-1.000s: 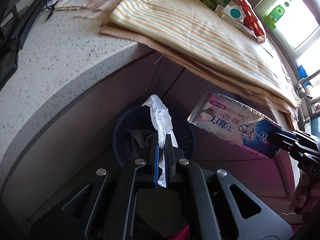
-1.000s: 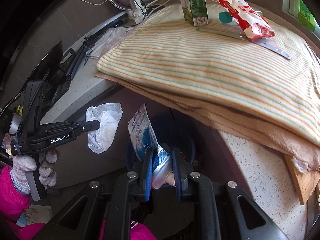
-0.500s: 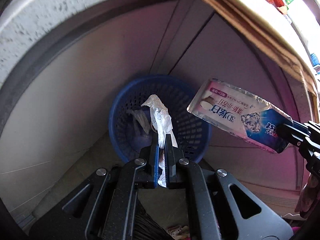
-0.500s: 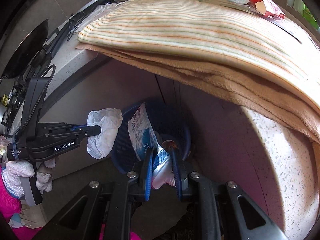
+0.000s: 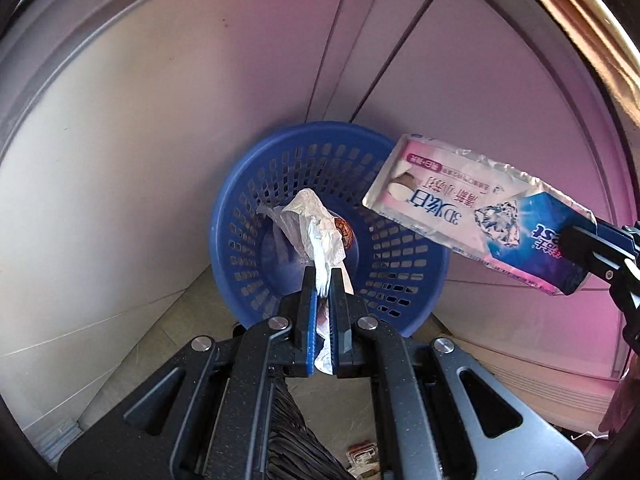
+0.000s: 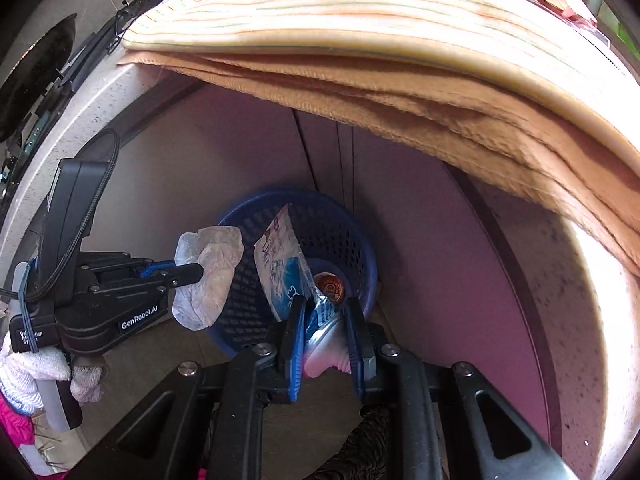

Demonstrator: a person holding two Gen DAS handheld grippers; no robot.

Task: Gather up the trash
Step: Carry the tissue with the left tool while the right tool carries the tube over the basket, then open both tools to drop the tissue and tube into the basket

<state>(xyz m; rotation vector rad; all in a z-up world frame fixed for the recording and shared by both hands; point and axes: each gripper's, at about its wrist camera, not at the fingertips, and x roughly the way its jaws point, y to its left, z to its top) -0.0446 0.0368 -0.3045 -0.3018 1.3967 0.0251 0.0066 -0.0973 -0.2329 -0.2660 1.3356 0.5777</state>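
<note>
Tissue [image 5: 320,236] sits pinched in the left gripper [image 5: 322,280] above the blue basket [image 5: 256,184]. Beside it, the right gripper [image 6: 322,312] clamps a flattened toothpaste tube [image 6: 280,264] over the same basket.

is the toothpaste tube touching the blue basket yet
Apart. In the left wrist view the toothpaste tube hangs from the right gripper above the blue basket, its free end clear of the rim.

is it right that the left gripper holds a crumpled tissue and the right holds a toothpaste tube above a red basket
Not quite: the basket is blue, as the left wrist view shows. The left gripper does hold the crumpled tissue, and the right gripper the toothpaste tube.
</note>
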